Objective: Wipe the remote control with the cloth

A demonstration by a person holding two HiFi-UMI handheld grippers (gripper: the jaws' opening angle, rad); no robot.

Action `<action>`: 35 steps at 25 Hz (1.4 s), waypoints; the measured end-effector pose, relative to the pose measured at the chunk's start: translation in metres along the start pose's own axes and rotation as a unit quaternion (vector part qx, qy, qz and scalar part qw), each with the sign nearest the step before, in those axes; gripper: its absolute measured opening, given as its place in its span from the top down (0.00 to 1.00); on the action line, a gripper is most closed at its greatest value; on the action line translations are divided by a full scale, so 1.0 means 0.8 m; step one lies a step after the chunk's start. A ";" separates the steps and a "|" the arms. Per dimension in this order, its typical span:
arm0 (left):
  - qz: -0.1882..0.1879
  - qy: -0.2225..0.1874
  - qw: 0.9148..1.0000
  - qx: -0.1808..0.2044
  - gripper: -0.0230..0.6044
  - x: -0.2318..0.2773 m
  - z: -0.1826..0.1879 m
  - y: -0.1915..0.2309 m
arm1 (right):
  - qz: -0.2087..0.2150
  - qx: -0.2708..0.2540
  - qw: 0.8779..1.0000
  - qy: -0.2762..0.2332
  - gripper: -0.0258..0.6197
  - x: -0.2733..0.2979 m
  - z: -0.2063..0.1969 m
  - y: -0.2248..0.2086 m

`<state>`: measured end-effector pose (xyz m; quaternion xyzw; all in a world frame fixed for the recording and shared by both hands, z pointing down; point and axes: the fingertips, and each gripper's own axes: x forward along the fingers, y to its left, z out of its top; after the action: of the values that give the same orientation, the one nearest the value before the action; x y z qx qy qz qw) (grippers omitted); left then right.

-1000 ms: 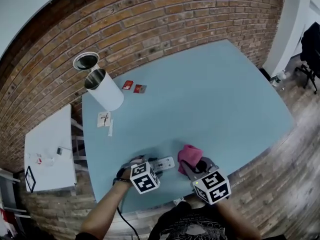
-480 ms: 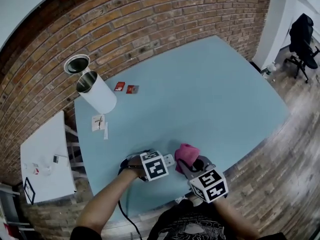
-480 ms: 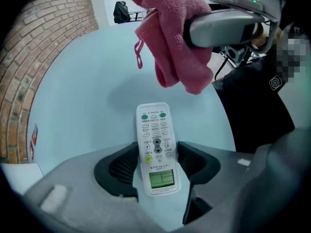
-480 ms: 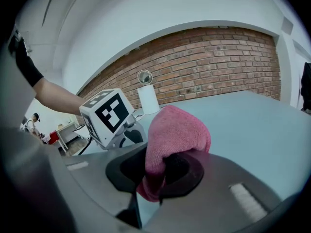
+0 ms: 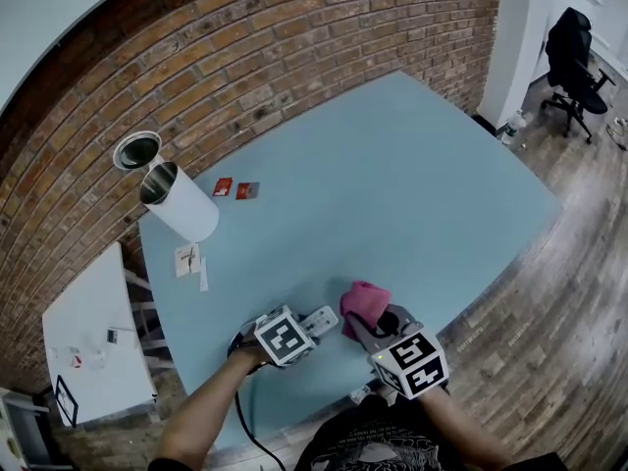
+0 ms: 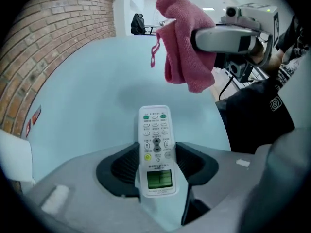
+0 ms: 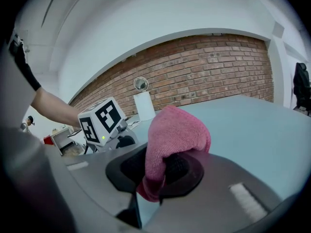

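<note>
- The left gripper points steeply down over the white remote control. The remote lies face up on the pale blue table, close to the person's edge.
- Its jaws straddle the remote's display end and are closing. The ribbed pads sit close beside the long sides but are not yet plainly pressing.
- That straddling hold looks meant to pin the remote so it does not skid on the smooth tabletop once rubbing begins. The keypad end is left bare, pointing away from the jaws and open to the cloth.
- The right gripper is clamped on a pink cloth. The cloth is bunched so that a rounded wad bulges past the jaw tips, which gives a padded face for wiping with no hard part of the gripper leading.
- The cloth appears to hang above the table just beyond the remote's far end, near it but apart. No view shows contact between them.
- By this reading the wipe itself has not begun. The next move calls for the left jaws to finish their grip and the cloth to come down on the buttons.
- A white cylindrical container and small red cards sit well apart by the brick wall, out of the work.
</note>
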<state>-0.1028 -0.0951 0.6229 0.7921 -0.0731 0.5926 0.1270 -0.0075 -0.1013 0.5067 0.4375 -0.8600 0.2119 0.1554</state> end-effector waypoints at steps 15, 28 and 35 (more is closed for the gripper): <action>-0.217 -0.431 0.832 -0.273 0.59 -0.156 0.091 -0.018 | 0.007 -0.065 0.995 -0.069 0.86 -0.028 0.071 0.006; -0.466 -0.577 0.637 -0.211 0.59 -0.268 0.122 -0.065 | 0.039 -0.314 0.943 -0.105 0.86 -0.046 0.169 0.071; -0.474 -0.559 0.646 -0.216 0.59 -0.256 0.123 -0.063 | 0.011 -0.377 0.920 -0.104 0.86 -0.044 0.182 0.070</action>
<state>-0.0578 -0.0823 0.3947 0.8497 0.1289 -0.1359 0.4929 -0.0449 -0.1207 0.3522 0.3563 -0.8924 -0.1734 0.2157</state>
